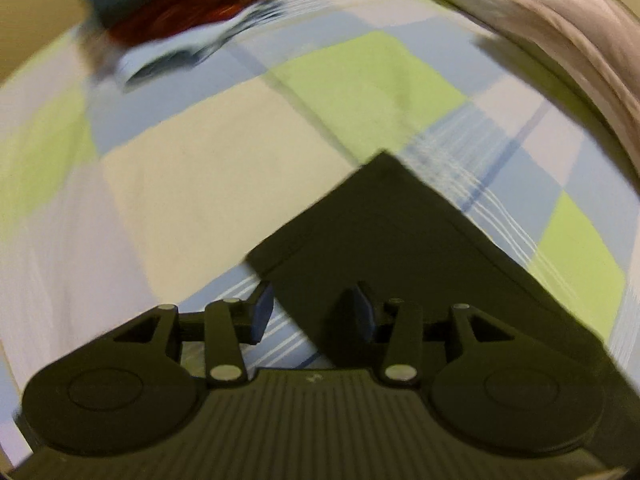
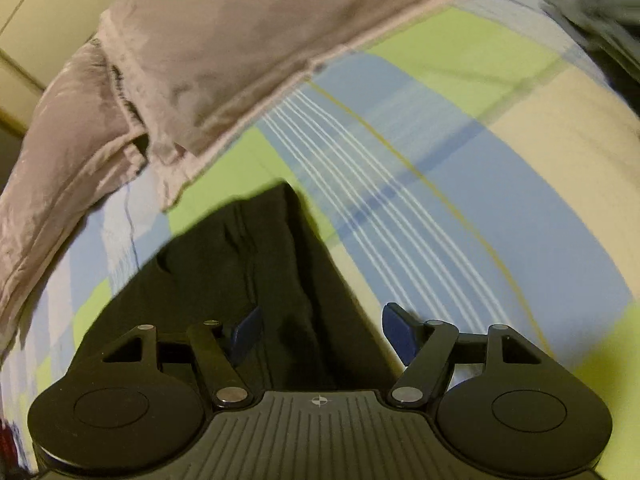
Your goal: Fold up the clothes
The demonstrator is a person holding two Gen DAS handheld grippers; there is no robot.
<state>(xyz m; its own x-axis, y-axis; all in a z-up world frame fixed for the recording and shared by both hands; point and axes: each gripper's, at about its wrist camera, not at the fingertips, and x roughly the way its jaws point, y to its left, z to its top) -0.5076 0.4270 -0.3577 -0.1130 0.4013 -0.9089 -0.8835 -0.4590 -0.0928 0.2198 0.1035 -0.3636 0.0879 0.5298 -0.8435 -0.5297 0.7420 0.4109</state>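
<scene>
A dark, near-black garment (image 1: 384, 232) lies flat on the checked bedsheet (image 1: 192, 168), one corner pointing away from me in the left wrist view. My left gripper (image 1: 312, 314) hovers open over its near edge; the right fingertip (image 1: 362, 314) is above the cloth and the left one is above the sheet. In the right wrist view the same dark garment (image 2: 256, 264) shows creases and runs under my right gripper (image 2: 323, 336). That gripper stands wide open and holds nothing.
A pinkish-grey cloth (image 2: 192, 52) is bunched along the bed's far edge (image 1: 592, 52). A blurred pile of blue, red and striped clothes (image 1: 180, 12) sits at the far left, and grey clothes (image 2: 604, 16) lie at the far right. The sheet (image 2: 460, 168) is green, blue and cream.
</scene>
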